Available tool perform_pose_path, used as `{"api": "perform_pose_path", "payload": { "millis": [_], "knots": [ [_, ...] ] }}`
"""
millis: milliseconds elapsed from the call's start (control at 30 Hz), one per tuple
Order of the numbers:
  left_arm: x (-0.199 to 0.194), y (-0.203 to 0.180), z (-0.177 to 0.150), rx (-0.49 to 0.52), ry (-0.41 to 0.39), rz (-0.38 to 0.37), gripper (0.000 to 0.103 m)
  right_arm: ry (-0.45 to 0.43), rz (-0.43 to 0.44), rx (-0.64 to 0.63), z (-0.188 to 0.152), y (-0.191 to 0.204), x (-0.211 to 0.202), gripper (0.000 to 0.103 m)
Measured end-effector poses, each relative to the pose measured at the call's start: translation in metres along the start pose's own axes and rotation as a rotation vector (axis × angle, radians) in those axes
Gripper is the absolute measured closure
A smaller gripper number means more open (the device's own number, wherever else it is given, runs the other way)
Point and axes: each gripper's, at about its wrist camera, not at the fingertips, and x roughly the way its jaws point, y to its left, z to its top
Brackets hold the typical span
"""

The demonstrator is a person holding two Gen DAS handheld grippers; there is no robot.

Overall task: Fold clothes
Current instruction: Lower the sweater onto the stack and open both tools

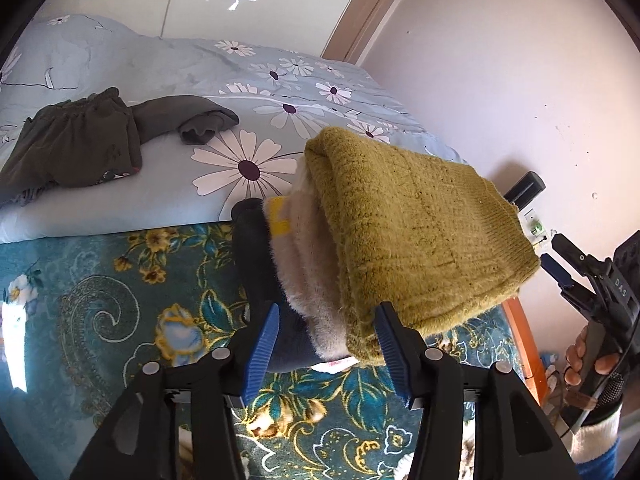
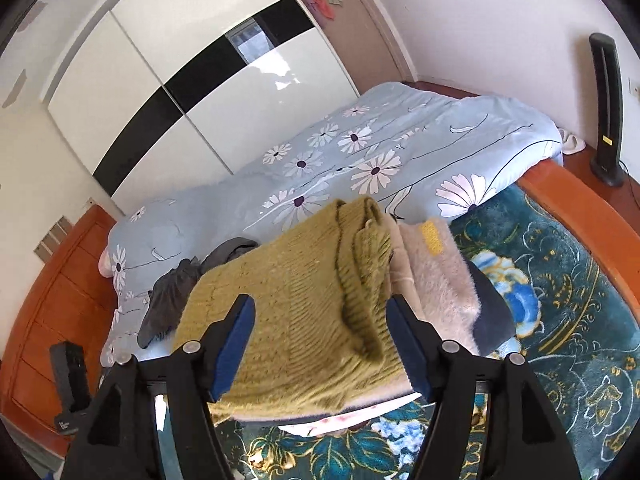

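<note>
A stack of folded clothes lies on the teal patterned bedcover: an olive-green knit sweater (image 1: 412, 232) on top, a fluffy cream garment (image 1: 298, 268) under it, a dark navy one (image 1: 256, 256) at the bottom. My left gripper (image 1: 328, 350) is open, its blue pads either side of the stack's near end. My right gripper (image 2: 320, 340) is open too, straddling the green sweater (image 2: 296, 312) from the other side; it also shows in the left wrist view (image 1: 560, 264). A dark olive pair of trousers (image 1: 76, 144) lies unfolded on the quilt.
A light blue daisy-print quilt (image 2: 360, 152) is bunched along the far side of the bed. An orange wooden bed frame (image 2: 580, 196) edges the bed. A white and black sliding wardrobe (image 2: 192, 80) stands behind. A black tower heater (image 2: 606, 108) stands by the wall.
</note>
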Motion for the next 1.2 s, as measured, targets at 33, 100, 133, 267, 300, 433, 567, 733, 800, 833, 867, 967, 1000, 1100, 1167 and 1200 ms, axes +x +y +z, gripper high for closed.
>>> {"api": "perform_pose_path", "payload": {
  "millis": [33, 100, 133, 267, 300, 433, 567, 733, 800, 833, 867, 967, 1000, 1100, 1167, 1200],
  "knots": [
    [-0.001, 0.0, -0.004, 0.01, -0.003, 0.008, 0.045, -0.007, 0.003, -0.006, -0.009, 0.005, -0.003, 0.034],
    [-0.001, -0.001, -0.013, 0.03, 0.001, 0.026, 0.041, -0.008, -0.002, -0.018, -0.026, 0.012, -0.005, 0.034],
    [0.0, -0.001, -0.017, 0.039, 0.008, 0.04, 0.039, -0.008, -0.005, -0.023, -0.035, 0.016, -0.005, 0.034],
    [0.005, -0.002, -0.027, 0.056, 0.025, 0.072, 0.039, -0.051, -0.085, -0.122, -0.055, 0.037, -0.005, 0.034],
    [0.006, -0.002, -0.028, 0.049, 0.026, 0.069, 0.039, -0.043, -0.095, -0.145, -0.053, 0.041, 0.001, 0.034],
    [0.004, -0.008, -0.026, 0.048, 0.03, 0.041, 0.038, -0.014, -0.133, -0.234, -0.043, 0.057, 0.025, 0.034],
    [-0.002, -0.009, -0.026, 0.065, 0.03, 0.02, 0.034, 0.055, -0.167, -0.204, -0.04, 0.042, 0.053, 0.034],
    [0.002, -0.006, -0.035, 0.069, 0.067, 0.012, 0.023, 0.068, -0.177, -0.175, -0.039, 0.041, 0.057, 0.034],
    [0.004, -0.007, -0.041, 0.078, 0.07, 0.034, 0.022, 0.065, -0.178, -0.184, -0.041, 0.046, 0.051, 0.034],
    [0.004, -0.008, -0.045, 0.083, 0.062, 0.051, 0.022, 0.063, -0.181, -0.194, -0.044, 0.048, 0.047, 0.034],
    [0.005, -0.009, -0.048, 0.089, 0.054, 0.068, 0.022, 0.059, -0.188, -0.205, -0.048, 0.051, 0.043, 0.034],
    [0.006, -0.011, -0.058, 0.105, 0.031, 0.113, 0.019, 0.066, -0.199, -0.225, -0.064, 0.054, 0.033, 0.034],
    [0.006, -0.012, -0.06, 0.107, 0.029, 0.109, 0.018, 0.078, -0.205, -0.225, -0.07, 0.053, 0.034, 0.034],
    [0.007, -0.016, -0.066, 0.114, 0.032, 0.097, 0.013, 0.113, -0.22, -0.224, -0.088, 0.049, 0.038, 0.033],
    [0.008, -0.019, -0.07, 0.123, 0.044, 0.093, 0.004, 0.136, -0.23, -0.223, -0.1, 0.047, 0.04, 0.033],
    [0.008, -0.019, -0.071, 0.126, 0.044, 0.098, 0.002, 0.145, -0.234, -0.211, -0.106, 0.045, 0.042, 0.033]
  ]
}}
